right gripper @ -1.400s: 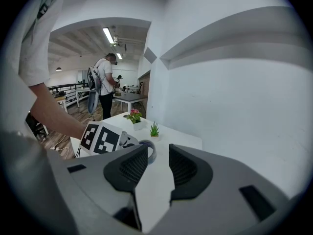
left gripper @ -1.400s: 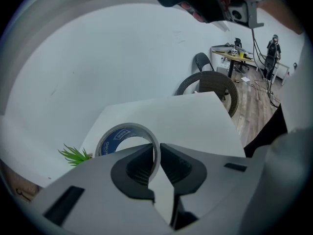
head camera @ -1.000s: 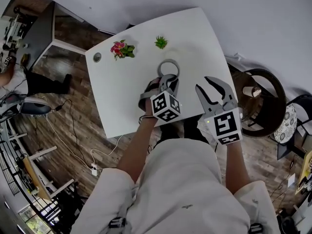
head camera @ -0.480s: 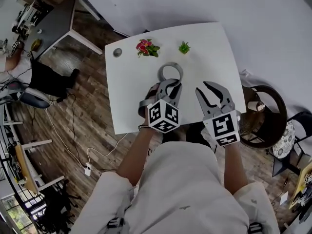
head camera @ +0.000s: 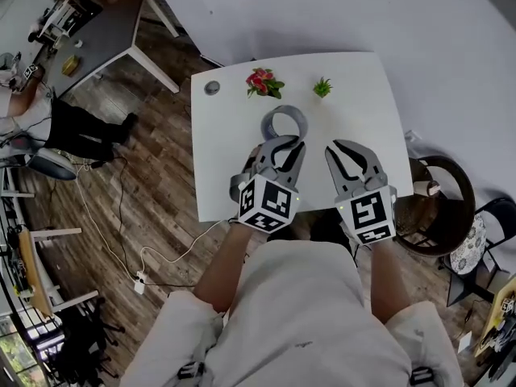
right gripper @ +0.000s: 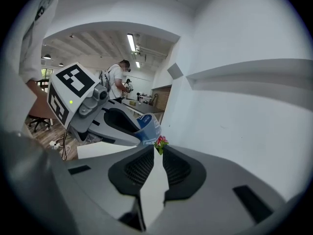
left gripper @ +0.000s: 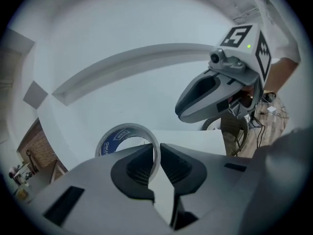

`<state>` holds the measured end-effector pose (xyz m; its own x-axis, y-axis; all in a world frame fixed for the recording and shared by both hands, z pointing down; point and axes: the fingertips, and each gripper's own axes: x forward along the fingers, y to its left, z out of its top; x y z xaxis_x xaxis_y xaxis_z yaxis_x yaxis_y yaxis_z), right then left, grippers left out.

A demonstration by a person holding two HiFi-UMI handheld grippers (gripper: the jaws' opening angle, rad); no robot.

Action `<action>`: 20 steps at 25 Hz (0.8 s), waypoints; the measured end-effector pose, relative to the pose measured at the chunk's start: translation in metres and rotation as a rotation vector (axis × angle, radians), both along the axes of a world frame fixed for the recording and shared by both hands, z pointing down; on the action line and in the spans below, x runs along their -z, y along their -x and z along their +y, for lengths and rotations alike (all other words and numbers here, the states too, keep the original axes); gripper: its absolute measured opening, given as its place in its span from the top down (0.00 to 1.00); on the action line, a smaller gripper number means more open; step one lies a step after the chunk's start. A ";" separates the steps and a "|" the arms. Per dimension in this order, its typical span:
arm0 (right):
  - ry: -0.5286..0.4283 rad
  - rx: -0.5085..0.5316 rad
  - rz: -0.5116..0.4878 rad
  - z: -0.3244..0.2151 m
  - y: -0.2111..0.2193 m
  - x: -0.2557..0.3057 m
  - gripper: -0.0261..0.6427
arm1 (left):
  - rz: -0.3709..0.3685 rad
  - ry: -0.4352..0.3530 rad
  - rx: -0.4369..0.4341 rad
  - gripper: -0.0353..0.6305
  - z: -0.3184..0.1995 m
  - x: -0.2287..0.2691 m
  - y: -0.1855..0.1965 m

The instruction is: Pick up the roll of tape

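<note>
The roll of tape [head camera: 285,124], a grey ring with a blue core label, hangs above the white table [head camera: 226,160]. My left gripper [head camera: 282,143] is shut on its near wall. In the left gripper view the two pads pinch the thin wall of the roll of tape [left gripper: 128,141] at my left gripper [left gripper: 156,148], with the table below it. My right gripper [head camera: 348,156] is level with the left, to its right. Its jaws are closing, a narrow gap still shows, and nothing is between them. The right gripper view looks past my right gripper [right gripper: 157,153] to the held roll of tape [right gripper: 146,126].
A pink flower plant [head camera: 263,82], a small green plant [head camera: 322,87] and a round grey disc [head camera: 212,88] stand along the table's far edge. A round dark chair [head camera: 439,196] is at the right. A dark desk [head camera: 105,31] and a seated person [head camera: 32,115] are at the far left.
My left gripper has lifted the roll of tape off the table. The right gripper's jaws have narrowed from wide open, and it has drawn nearer the left one.
</note>
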<state>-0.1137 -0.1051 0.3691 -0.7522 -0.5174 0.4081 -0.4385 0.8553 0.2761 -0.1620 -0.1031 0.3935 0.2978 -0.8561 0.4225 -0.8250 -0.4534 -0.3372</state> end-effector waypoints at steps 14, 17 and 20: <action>-0.026 0.031 0.008 0.036 0.027 0.003 0.92 | 0.131 -0.088 0.010 0.86 0.038 0.035 0.019; -0.028 0.034 0.008 0.040 0.028 0.004 0.93 | 0.128 -0.094 0.008 0.86 0.041 0.036 0.020; -0.031 0.033 0.008 0.043 0.029 0.004 0.94 | 0.126 -0.100 0.004 0.86 0.044 0.037 0.020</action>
<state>-0.1431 -0.0620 0.3652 -0.7660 -0.5047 0.3982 -0.4078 0.8603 0.3059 -0.1819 -0.0595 0.3562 0.3396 -0.8932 0.2947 -0.8654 -0.4195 -0.2740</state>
